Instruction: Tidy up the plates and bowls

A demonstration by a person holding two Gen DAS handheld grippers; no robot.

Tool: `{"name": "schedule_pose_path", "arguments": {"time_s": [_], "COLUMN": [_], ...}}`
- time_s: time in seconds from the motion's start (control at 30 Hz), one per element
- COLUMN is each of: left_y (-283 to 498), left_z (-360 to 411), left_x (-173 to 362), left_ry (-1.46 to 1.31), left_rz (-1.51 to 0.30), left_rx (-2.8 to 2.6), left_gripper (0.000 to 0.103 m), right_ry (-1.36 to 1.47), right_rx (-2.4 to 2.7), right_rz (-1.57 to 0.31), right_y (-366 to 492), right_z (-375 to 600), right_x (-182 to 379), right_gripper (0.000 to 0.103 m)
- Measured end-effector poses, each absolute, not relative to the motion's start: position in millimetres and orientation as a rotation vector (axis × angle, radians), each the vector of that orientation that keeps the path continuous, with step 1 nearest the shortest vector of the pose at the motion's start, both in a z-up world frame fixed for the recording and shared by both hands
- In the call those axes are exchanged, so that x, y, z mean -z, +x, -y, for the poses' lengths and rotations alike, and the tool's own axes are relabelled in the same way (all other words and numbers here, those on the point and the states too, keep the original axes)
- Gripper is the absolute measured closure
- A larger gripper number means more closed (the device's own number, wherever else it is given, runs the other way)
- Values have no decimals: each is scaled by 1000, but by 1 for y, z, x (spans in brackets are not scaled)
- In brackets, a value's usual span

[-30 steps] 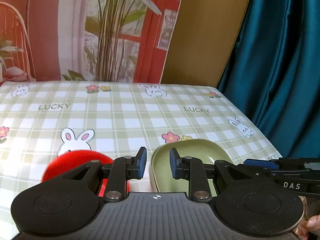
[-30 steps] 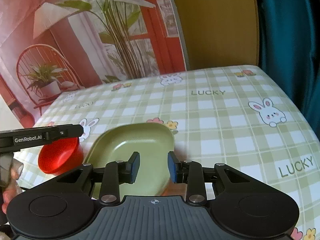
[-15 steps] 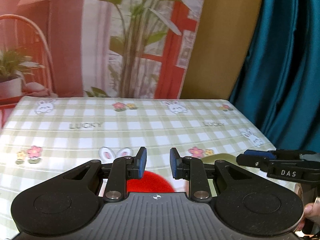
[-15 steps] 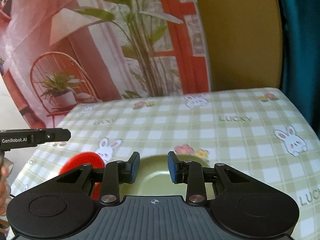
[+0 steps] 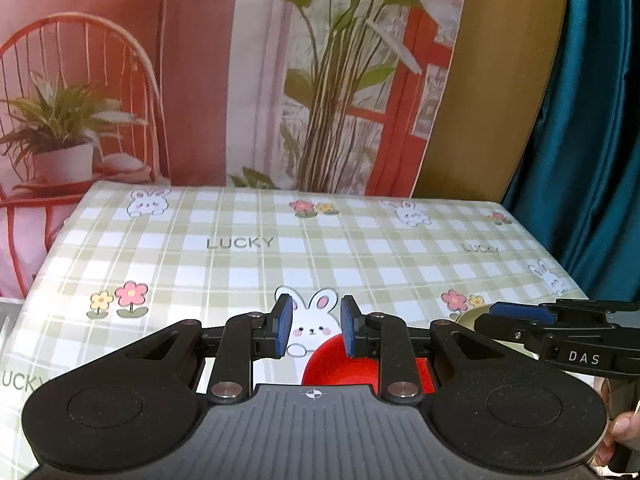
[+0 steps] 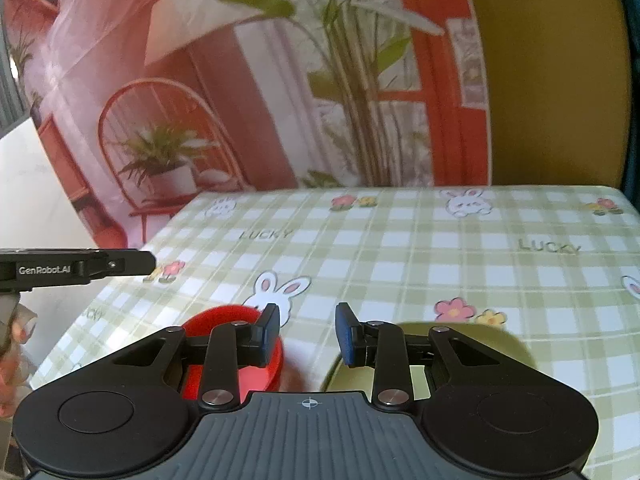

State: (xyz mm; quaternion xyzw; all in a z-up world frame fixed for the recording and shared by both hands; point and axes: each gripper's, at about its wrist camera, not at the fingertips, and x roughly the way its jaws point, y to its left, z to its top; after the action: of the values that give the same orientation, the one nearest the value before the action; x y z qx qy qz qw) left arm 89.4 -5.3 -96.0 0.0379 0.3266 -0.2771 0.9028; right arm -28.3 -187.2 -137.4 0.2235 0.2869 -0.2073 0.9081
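A: The tabletop (image 5: 248,264) has a green checked cloth with rabbits, flowers and the word LUCKY. Behind it hangs a printed backdrop (image 5: 224,80) with a red chair and plants, and a teal curtain (image 5: 592,128) hangs on the right.

B: Where are the dishes?

A: At the near edge. The red bowl (image 6: 236,320) stands on the left and the green plate (image 6: 504,344) on the right, near each other but apart, I think. Both are partly hidden under the tools.

B: Do the grippers hold anything?

A: No. The left gripper (image 5: 316,330) has its jaws apart, with nothing between them, and it hangs above the red bowl (image 5: 340,364). The right gripper (image 6: 306,332) is the same: jaws spread and empty, over the gap between bowl and plate.

B: So which step is this?

A: In my judgement nothing is stacked yet, and the hands are only lining up. The next move probably needs one gripper to go down onto the rim of the bowl and close there, so the bowl can be set on the plate. The rim is thin and smooth, so it could slip.
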Motion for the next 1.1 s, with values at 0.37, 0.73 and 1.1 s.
{"name": "schedule_pose_path", "arguments": {"time_s": [0.37,0.73,1.1], "left_y": [87,84,85], "left_z": [-2,-3,-6], "left_x": [139,166,178], "left_ry": [59,34,-42], "left_rz": [-744,-810,-865], "left_rx": [545,588,594], "left_gripper": [68,68,69], "right_ry": [447,406,416], "right_rx": [355,342,322], "right_rz": [-689,-788,-815], "right_y": [2,26,30], "right_z": [176,171,167], "right_x": [160,176,186], "right_gripper": [74,74,74]}}
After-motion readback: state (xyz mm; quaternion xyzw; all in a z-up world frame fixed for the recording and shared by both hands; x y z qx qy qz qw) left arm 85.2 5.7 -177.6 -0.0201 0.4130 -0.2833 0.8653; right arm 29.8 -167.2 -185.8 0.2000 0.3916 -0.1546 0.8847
